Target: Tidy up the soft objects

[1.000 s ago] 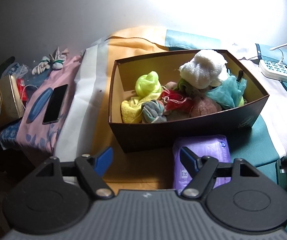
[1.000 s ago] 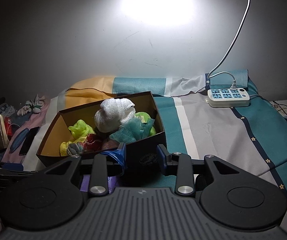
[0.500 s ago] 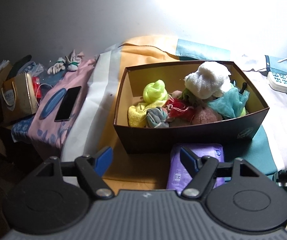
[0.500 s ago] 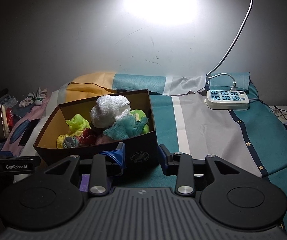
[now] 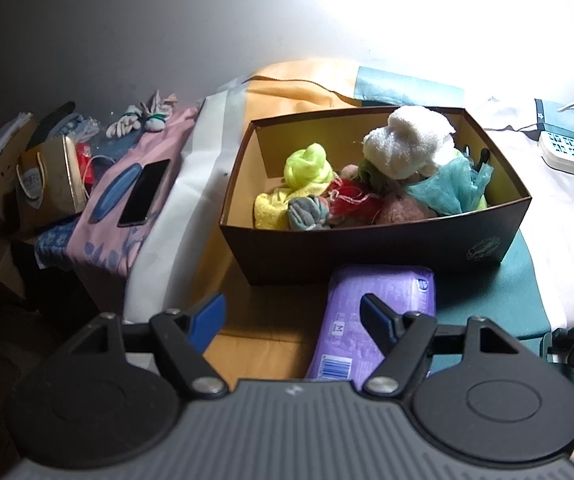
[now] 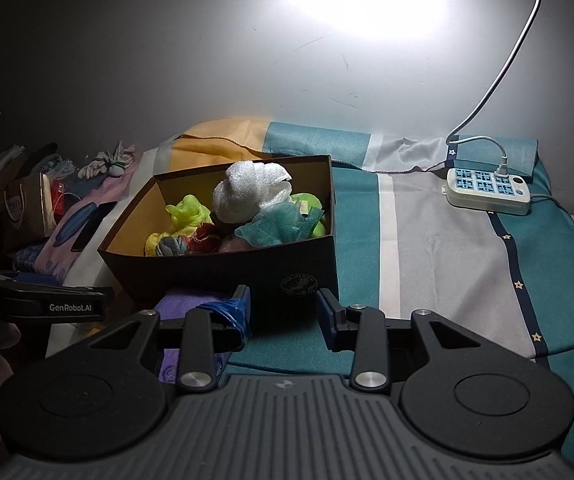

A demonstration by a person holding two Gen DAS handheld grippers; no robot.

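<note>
A dark cardboard box (image 5: pixel 367 248) (image 6: pixel 247 268) stands on the bed and holds several soft items: a white towel (image 5: pixel 411 140) (image 6: pixel 253 190), a neon green cloth (image 5: pixel 307 166), a teal mesh cloth (image 5: pixel 443 194), a red cloth and a grey ball. A purple soft pack (image 5: pixel 371 320) (image 6: pixel 191 304) lies in front of the box. My left gripper (image 5: pixel 291 316) is open and empty, held back above the pack and bed edge. My right gripper (image 6: pixel 283 312) is open and empty in front of the box's near right corner.
A white power strip (image 6: pixel 487 192) with its cable lies at the back right on the striped sheet (image 6: pixel 447 260). A black phone (image 5: pixel 143 192) lies on a pink cloth at the left. A paper bag (image 5: pixel 47 180) and clutter stand at far left.
Both grippers have pulled back and up from the box, so it looks smaller and farther. Both stay open. The box's contents have not moved.
</note>
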